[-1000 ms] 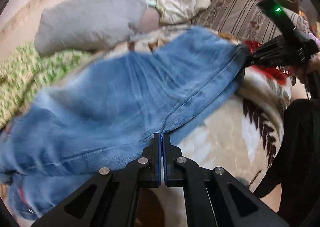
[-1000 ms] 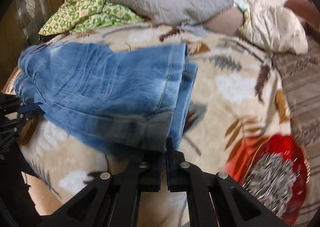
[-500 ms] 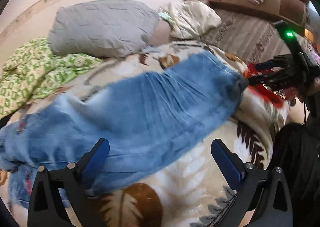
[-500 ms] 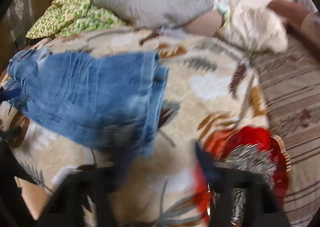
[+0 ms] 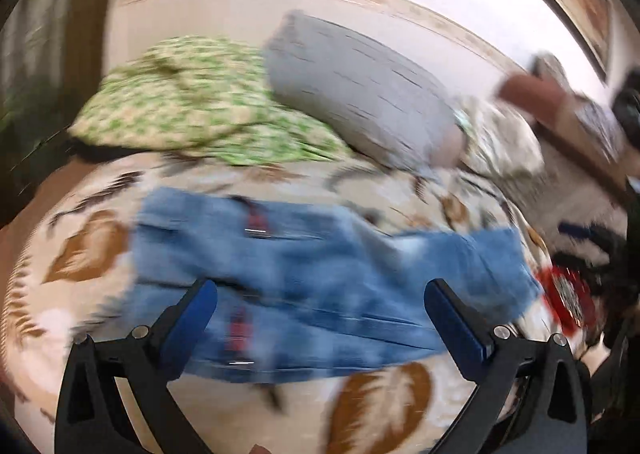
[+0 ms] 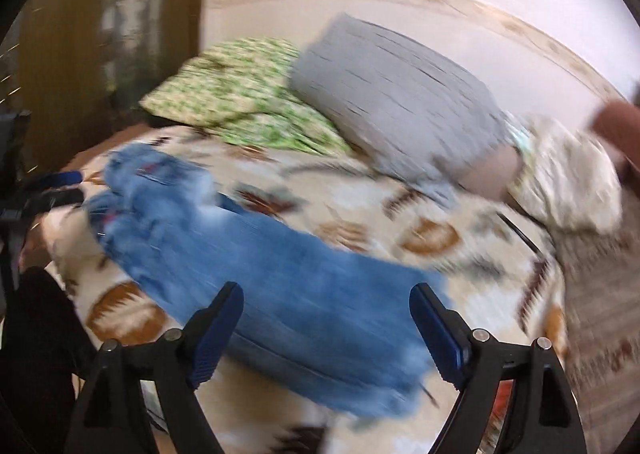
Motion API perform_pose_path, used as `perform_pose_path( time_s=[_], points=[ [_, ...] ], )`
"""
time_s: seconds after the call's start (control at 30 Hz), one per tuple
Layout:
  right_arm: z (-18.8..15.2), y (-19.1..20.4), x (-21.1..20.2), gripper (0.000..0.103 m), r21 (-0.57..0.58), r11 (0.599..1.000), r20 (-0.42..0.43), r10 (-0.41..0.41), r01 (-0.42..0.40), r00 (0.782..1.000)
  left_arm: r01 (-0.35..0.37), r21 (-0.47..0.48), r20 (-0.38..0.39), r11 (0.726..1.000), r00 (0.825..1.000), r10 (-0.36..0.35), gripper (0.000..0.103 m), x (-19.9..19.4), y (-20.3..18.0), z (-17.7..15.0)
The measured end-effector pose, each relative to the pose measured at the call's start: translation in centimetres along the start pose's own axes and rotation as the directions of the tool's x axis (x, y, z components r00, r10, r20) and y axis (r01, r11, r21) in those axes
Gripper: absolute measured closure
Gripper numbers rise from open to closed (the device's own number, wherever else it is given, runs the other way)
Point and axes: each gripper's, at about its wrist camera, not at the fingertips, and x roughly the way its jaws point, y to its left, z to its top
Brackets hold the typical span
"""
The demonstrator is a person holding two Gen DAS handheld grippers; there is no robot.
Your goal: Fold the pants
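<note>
A: On the leaf-patterned blanket (image 5: pixel 384 406) lie the blue jeans (image 5: pixel 320 286), folded lengthwise into a long band, both views heavily blurred.

B: And the left gripper (image 5: pixel 320 318)?

A: Its jaws stand spread wide, blue pads (image 5: pixel 192 318) facing each other with nothing between them, above the near edge of the jeans. Whether they touch the denim, I cannot tell.

B: The right gripper (image 6: pixel 326 330)?

A: Likewise wide apart and holding nothing, over the leg end of the jeans (image 6: pixel 280 294).

B: What lies behind?

A: A grey quilted pillow (image 6: pixel 400 94) against the wall, a green-patterned cushion (image 6: pixel 240 94) touching its left side, and a cream pillow (image 6: pixel 568 182) to its right. At the left view's right edge, beside the jeans' leg end, sits a red dish (image 5: pixel 568 294); its contents are too smeared to name.
</note>
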Motion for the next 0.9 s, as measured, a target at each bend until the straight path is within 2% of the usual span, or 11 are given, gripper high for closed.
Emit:
perform_pose_path(
  time_s=[0.2,0.3,0.4,0.53,0.67,0.73,0.77,0.8,0.83,0.87,0.9],
  points=[
    [2.6,7.3,2.4,0.016,-0.079,0.985,0.067,0.160,-0.155,0.985,0.053,-0.153,-0.038,0.987,0.998,-0.059,0.000,0.3,10.0,1.8],
    [3.5,10.8,5.1,0.016,-0.097,0.970,0.054,0.229,-0.223,0.972,0.102,-0.225,-0.077,0.969,0.990,-0.122,0.000,2.3,13.1,2.6],
    [4.2,14.8,8.6,0.016,-0.141,0.955,-0.008,0.261,-0.260,0.965,0.147,-0.310,-0.127,0.939,0.973,-0.194,0.000,5.3,15.2,3.0],
    [4.2,19.0,12.9,0.016,-0.231,0.946,-0.087,0.211,-0.226,0.974,0.176,-0.361,-0.164,0.916,0.955,-0.248,0.000,8.8,16.2,3.3],
    [3.7,20.5,16.7,0.017,-0.239,0.955,-0.152,0.144,-0.178,0.978,0.158,-0.385,-0.198,0.909,0.948,-0.248,0.001,10.7,16.2,3.3],
    [3.4,20.2,17.4,0.041,-0.228,0.958,-0.156,0.140,-0.174,0.978,0.151,-0.360,-0.200,0.921,0.951,-0.234,0.025,10.8,15.9,3.3],
    [3.1,20.1,18.1,0.067,-0.221,0.962,-0.177,0.123,-0.161,0.976,0.129,-0.338,-0.221,0.932,0.952,-0.211,0.061,11.0,15.7,3.3],
    [2.8,19.8,19.1,0.079,-0.207,0.966,-0.210,0.110,-0.154,0.971,0.112,-0.325,-0.245,0.939,0.949,-0.198,0.079,11.2,15.6,3.4],
    [2.8,19.6,19.5,0.084,-0.191,0.967,-0.224,0.122,-0.166,0.967,0.121,-0.322,-0.264,0.939,0.941,-0.212,0.084,11.4,15.6,3.4],
    [2.7,19.2,19.8,0.089,-0.172,0.968,-0.231,0.141,-0.183,0.963,0.127,-0.307,-0.269,0.943,0.939,-0.214,0.089,11.1,15.3,3.6],
    [2.8,18.8,19.8,0.092,-0.161,0.968,-0.232,0.154,-0.194,0.960,0.132,-0.278,-0.268,0.951,0.941,-0.208,0.089,10.5,14.9,3.9]
  ],
)
